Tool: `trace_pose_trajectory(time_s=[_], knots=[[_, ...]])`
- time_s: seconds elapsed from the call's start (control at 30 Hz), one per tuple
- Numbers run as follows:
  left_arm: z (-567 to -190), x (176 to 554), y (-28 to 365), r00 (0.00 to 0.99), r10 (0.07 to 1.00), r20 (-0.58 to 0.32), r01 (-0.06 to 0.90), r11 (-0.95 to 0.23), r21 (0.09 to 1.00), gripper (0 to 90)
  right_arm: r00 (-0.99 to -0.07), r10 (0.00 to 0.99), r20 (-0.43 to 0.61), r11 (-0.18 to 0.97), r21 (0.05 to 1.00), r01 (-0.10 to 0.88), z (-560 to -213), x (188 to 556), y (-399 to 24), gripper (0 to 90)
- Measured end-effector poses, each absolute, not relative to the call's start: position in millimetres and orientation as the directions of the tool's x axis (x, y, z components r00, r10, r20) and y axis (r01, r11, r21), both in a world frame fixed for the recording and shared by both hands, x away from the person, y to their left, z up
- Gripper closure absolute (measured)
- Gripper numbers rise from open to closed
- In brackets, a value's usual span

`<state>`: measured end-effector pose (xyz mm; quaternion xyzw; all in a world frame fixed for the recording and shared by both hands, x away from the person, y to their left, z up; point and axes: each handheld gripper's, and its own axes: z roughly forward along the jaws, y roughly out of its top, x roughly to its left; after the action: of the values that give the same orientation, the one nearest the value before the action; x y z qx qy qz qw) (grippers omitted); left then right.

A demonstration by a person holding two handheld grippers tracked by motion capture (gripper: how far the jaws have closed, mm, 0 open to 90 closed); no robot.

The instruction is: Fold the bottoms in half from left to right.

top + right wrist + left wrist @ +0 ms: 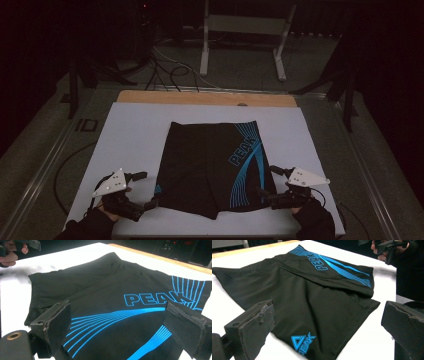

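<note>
Shorts (210, 165) flat btwn both apparently open tools.

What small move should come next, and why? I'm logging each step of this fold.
Probably close both sets of fingers on the near hem of the black shorts. The shorts lie flat on the white table. The left gripper and right gripper stand open at the two near corners, with cloth between the fingers in the right gripper view, nothing pinched yet.

The black shorts with blue stripes (212, 165) lie flat on the white table sheet (130, 135), near its middle. The left gripper (145, 190) sits just left of their near edge, the right gripper (267, 185) just right.
</note>
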<state>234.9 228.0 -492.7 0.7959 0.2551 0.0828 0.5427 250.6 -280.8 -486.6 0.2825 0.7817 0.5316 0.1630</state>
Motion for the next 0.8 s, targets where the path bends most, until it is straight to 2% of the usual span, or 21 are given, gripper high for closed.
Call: trace_pose_trajectory(time_s=[0.8], knots=[[-492, 231, 223, 0.893, 0.439, -0.103, 0.276, -0.352, 0.894, 0.0, -0.825, 0.565, 0.004, 0.361, 0.898, 0.252, -488, 248, -269, 8.6]])
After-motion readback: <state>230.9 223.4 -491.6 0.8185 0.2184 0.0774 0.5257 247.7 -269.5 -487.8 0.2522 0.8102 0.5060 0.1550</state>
